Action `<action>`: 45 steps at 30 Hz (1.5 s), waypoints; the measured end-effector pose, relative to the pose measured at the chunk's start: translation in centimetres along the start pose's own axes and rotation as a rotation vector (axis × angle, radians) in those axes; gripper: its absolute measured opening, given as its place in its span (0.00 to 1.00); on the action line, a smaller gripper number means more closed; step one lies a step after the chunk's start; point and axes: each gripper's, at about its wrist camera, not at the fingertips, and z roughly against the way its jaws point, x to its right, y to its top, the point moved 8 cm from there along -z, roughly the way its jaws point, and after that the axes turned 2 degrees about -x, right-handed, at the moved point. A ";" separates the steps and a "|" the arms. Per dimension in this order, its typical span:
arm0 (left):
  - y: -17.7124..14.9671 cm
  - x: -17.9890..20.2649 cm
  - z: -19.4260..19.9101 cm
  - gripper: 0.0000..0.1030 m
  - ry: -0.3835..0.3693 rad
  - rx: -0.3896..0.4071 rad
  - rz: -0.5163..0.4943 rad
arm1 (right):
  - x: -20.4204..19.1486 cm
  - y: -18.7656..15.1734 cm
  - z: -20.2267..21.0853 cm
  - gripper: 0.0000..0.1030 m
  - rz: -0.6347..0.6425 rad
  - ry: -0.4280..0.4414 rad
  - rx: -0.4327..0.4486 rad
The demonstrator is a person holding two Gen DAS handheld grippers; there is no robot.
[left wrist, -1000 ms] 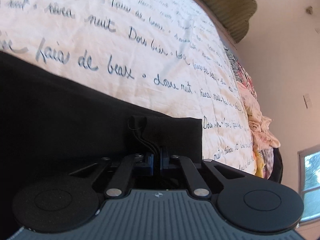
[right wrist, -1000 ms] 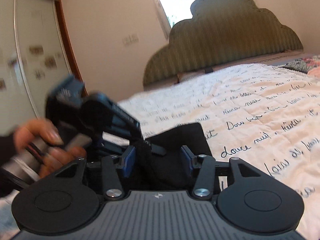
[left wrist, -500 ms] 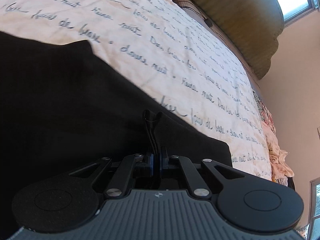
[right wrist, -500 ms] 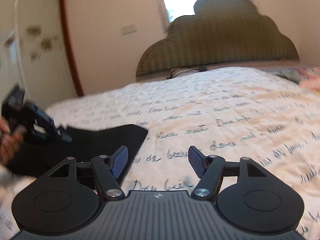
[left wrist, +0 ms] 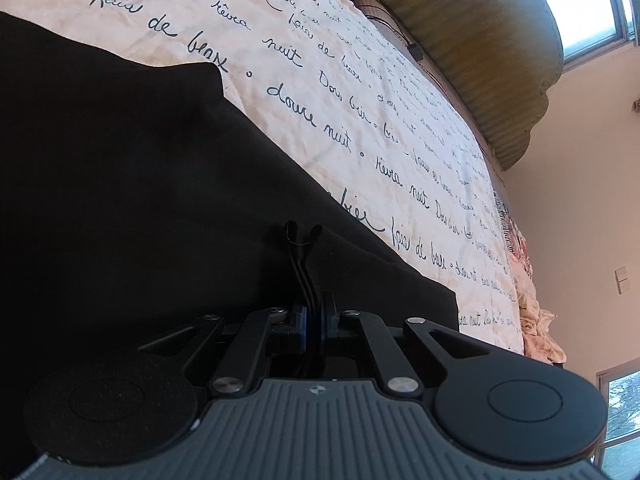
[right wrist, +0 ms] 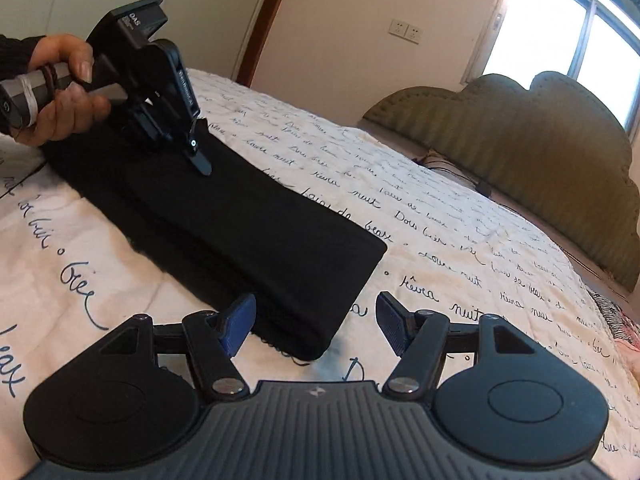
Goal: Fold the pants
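On a cream quilted bedspread printed with dark handwritten script lie the black pants, folded into a long flat band that runs from the far left toward the near middle of the right wrist view. Its squared near end rests just ahead of the right gripper, whose blue-padded jaws stand well apart; the corner of the fabric sits low between them, but neither pad presses on it, so this gripper holds nothing.

At the far left end of the band, the left gripper comes down onto the cloth, carried by a person's hand wrapped around its handle, with a dark knit sleeve at the wrist. In the left wrist view, the left gripper has its jaws drawn almost together, pinching several stacked edges of the black fabric that stick up as thin layers between the pads. From that pinch the pants spread away to the left and far side, covering much of the view, with one folded corner reaching onto the bedspread.

Beyond the bed stands a scalloped olive-green upholstered headboard, with a bright window above it and a wall socket on the pale wall. A patterned pinkish cloth lies bunched at the right edge of the bed.
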 end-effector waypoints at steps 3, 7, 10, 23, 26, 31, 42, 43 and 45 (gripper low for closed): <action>0.0 -0.1 0.1 0.07 -0.003 0.002 0.003 | -0.2 -0.6 -1.5 0.64 0.041 -0.025 -0.049; 0.2 -0.1 0.6 0.07 0.008 0.011 -0.013 | 0.2 -0.1 -2.0 0.64 0.011 -0.030 -0.034; 0.0 -0.2 1.3 0.06 0.013 0.011 -0.019 | 0.9 0.1 -1.9 0.64 -0.011 -0.044 -0.019; -0.5 -0.7 1.3 0.04 -0.008 -0.009 0.049 | 0.2 -0.3 -2.7 0.64 0.063 -0.075 -0.030; -0.4 -0.8 2.7 0.04 0.024 0.024 0.028 | 0.4 -0.3 -2.5 0.64 0.067 -0.084 -0.026; -1.0 -2.3 2.5 0.06 0.033 0.013 0.062 | 0.0 -0.5 -3.2 0.64 0.070 -0.091 -0.027; -0.3 -2.7 1.9 0.11 0.024 0.014 0.056 | 2.1 -1.3 -3.7 0.75 -0.008 -0.093 -0.070; -0.4 -2.9 2.0 0.11 0.018 0.014 0.061 | 2.1 -1.4 -3.6 0.75 -0.011 -0.094 -0.072; -0.5 -3.1 2.2 0.14 0.013 0.015 0.044 | 2.3 -1.6 -3.5 0.75 -0.048 -0.079 -0.073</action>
